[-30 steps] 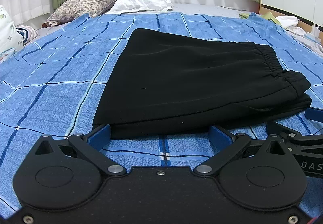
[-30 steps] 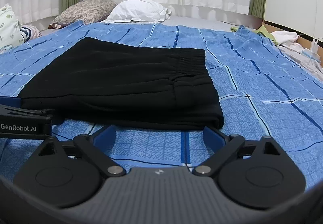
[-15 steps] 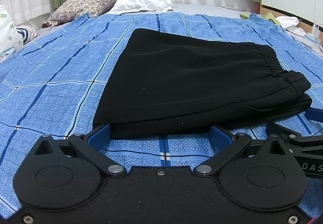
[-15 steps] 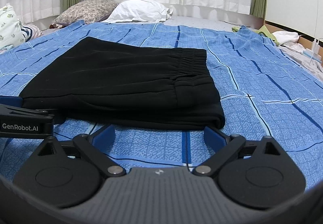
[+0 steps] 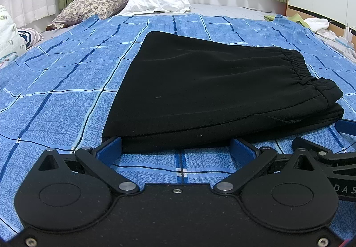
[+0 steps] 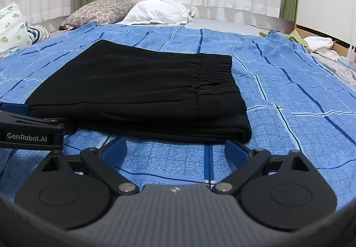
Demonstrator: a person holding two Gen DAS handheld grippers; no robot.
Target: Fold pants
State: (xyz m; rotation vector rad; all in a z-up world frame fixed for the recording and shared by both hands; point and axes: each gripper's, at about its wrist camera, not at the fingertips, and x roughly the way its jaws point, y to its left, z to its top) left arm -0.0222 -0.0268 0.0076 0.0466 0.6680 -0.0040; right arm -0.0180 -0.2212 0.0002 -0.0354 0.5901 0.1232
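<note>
Black pants [image 5: 211, 89] lie folded in a flat stack on the blue checked bedspread [image 5: 55, 100], with the elastic waistband to the right. They also show in the right wrist view [image 6: 138, 91]. My left gripper [image 5: 176, 146] is open and empty, its blue pads at the near left edge of the stack. My right gripper [image 6: 175, 146] is open and empty at the near right edge. Each gripper shows at the side of the other's view: the right one [image 5: 329, 153] and the left one [image 6: 29, 129].
A floral pillow [image 5: 93, 5] and a white pillow [image 5: 160, 1] lie at the head of the bed under white curtains. Loose clothes [image 5: 316, 24] sit at the far right edge. A patterned cushion [image 6: 12, 26] is at the far left.
The right gripper has backed off slightly from the pants' edge. The left gripper and the pants have not moved.
</note>
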